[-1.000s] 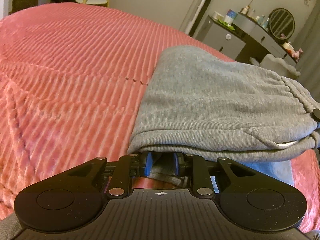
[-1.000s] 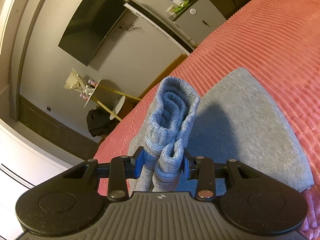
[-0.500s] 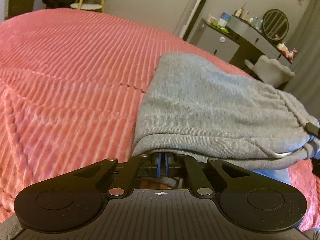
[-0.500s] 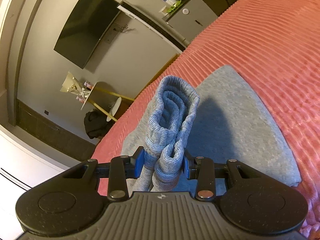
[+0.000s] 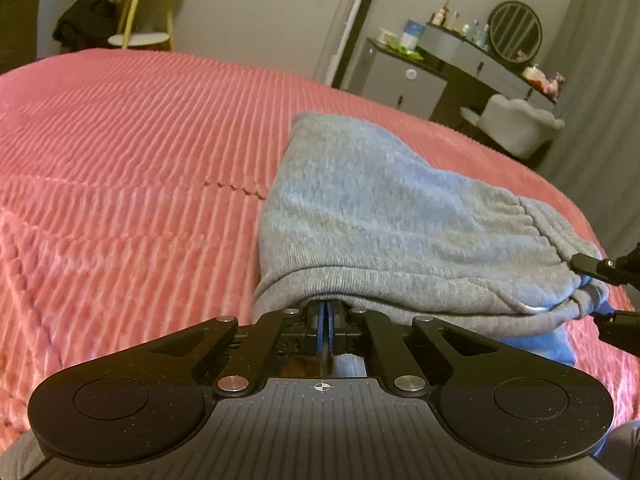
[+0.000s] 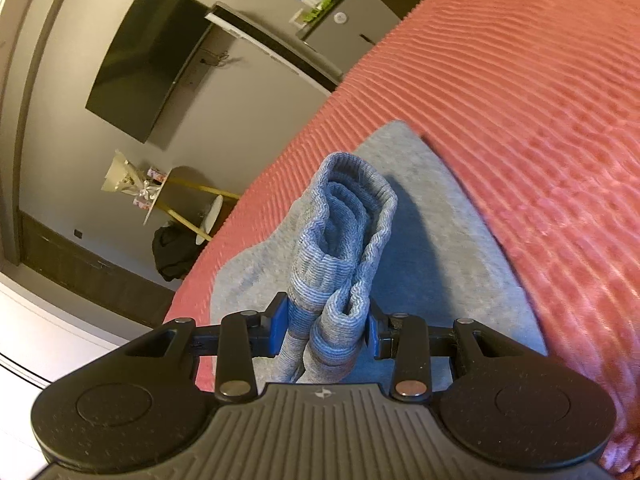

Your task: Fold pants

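Grey sweatpants lie folded in layers on a pink ribbed bedspread. My left gripper sits under the near fold edge with its blue pads pressed together; cloth drapes over the tips, so what they pinch is hidden. My right gripper is shut on the bunched ribbed waistband, held raised above the flat grey pants. The right gripper's fingers show at the right edge of the left wrist view, on the waistband end.
The bedspread spreads around the pants. Beyond the bed stand a grey dresser with a round mirror, a padded chair, a small side table, and a wall TV.
My left gripper closed under the near fold edge and lifted it a little. My right gripper kept its hold on the waistband and rose slightly with it.
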